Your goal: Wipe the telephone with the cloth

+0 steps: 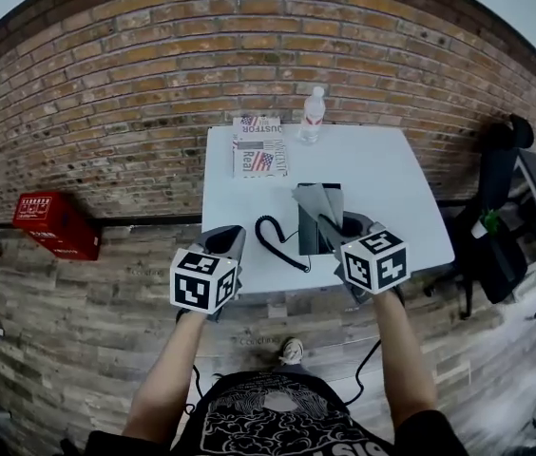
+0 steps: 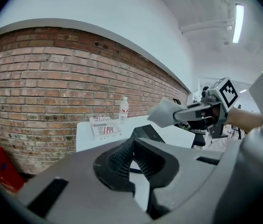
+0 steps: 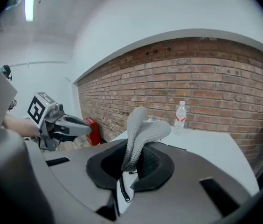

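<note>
A black telephone (image 1: 317, 224) with a coiled cord (image 1: 273, 242) sits near the front of the white table (image 1: 382, 174). My right gripper (image 1: 333, 224) hangs just above the phone, shut on a grey cloth (image 1: 316, 200) that sticks up from its jaws. The right gripper view shows that knitted cloth (image 3: 141, 127) pinched between the pads of the right gripper (image 3: 138, 149). My left gripper (image 1: 230, 245) hovers at the table's front left edge, left of the cord. In its own view the left gripper (image 2: 132, 144) is shut with nothing held, and the phone (image 2: 145, 133) lies beyond.
A clear water bottle (image 1: 313, 114) and a stack of printed booklets (image 1: 258, 147) stand at the back of the table. A brick wall (image 1: 135, 84) runs behind. A red crate (image 1: 54, 224) sits on the wooden floor at left, and a dark chair (image 1: 496, 207) at right.
</note>
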A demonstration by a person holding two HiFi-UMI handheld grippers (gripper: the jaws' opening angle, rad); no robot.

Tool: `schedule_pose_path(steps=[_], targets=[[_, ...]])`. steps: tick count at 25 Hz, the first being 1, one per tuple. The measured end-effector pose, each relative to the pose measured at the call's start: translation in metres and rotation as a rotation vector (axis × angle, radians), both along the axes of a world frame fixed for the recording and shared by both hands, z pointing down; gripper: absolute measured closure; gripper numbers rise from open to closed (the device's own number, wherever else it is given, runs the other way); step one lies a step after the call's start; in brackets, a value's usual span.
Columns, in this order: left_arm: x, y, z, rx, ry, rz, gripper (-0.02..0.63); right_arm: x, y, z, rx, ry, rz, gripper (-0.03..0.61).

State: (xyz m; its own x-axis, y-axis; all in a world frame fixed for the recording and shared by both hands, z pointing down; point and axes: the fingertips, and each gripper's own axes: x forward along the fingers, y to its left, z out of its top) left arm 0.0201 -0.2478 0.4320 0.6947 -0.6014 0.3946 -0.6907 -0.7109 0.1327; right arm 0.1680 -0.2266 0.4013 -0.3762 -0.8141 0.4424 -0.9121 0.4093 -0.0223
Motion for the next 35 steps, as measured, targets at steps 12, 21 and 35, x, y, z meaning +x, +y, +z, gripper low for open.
schedule_pose_path(steps=[12,21,35], targets=[[-0.018,-0.007,-0.032,0.106,-0.019,-0.074,0.607,0.020,0.019,-0.037,0.139,-0.046,0.117,0.568],[-0.025,-0.008,-0.031,0.100,-0.031,-0.090,0.607,0.014,0.016,-0.031,0.128,-0.041,0.100,0.568],[-0.019,-0.006,-0.024,0.084,-0.039,-0.079,0.607,0.017,0.017,-0.026,0.122,-0.054,0.105,0.568]])
